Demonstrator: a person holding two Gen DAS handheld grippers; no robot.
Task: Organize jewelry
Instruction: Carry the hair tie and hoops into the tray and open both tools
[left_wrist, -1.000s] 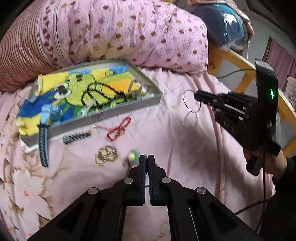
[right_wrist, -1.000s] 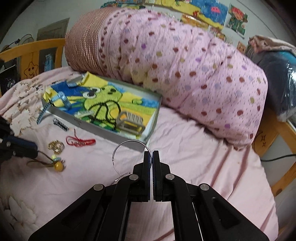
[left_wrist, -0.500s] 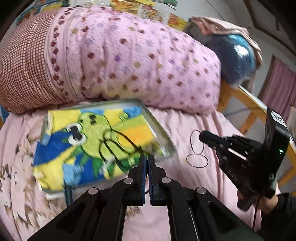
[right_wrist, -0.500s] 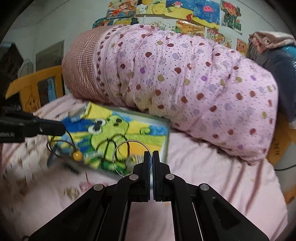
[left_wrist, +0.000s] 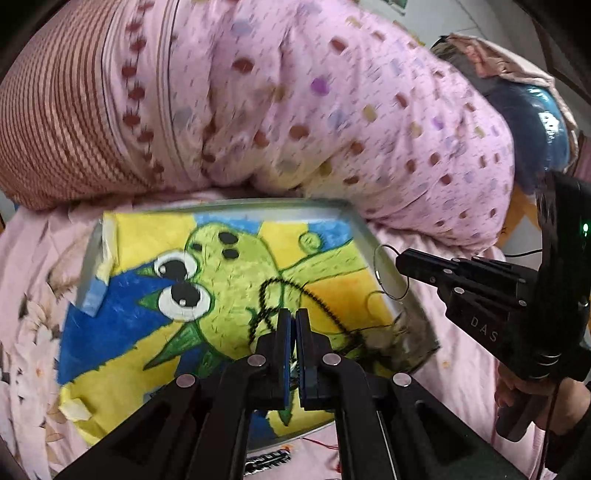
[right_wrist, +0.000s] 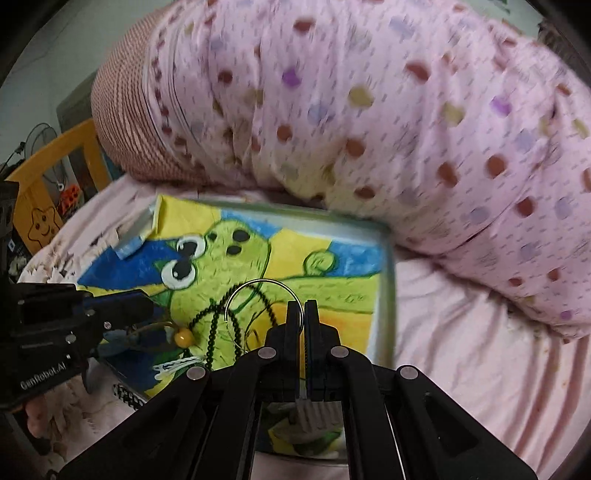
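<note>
A metal tray (left_wrist: 88, 269) lined with a frog drawing lies on the pink bed sheet, with a black bead necklace (left_wrist: 280, 291) in it. My left gripper (left_wrist: 293, 321) hovers over the tray's near half, shut on a thin cord with a yellow bead (right_wrist: 183, 336); the cord hangs below the fingers and barely shows in the left wrist view. My right gripper (right_wrist: 303, 314) is shut on a thin wire hoop (right_wrist: 258, 281), held above the tray's right side. From the left wrist view the hoop (left_wrist: 375, 271) stands over the tray's right rim.
A rolled pink dotted quilt (left_wrist: 332, 110) and a striped pillow (left_wrist: 55, 122) press against the tray's far edge. A black spring-like piece (left_wrist: 266, 459) and a red cord (left_wrist: 317, 441) lie on the sheet before the tray. A yellow wooden bed frame (right_wrist: 48, 184) stands at the left.
Both grippers rose from the sheet and moved forward over the tray, the left carrying the yellow-bead cord, the right the wire hoop. Both stayed shut.
</note>
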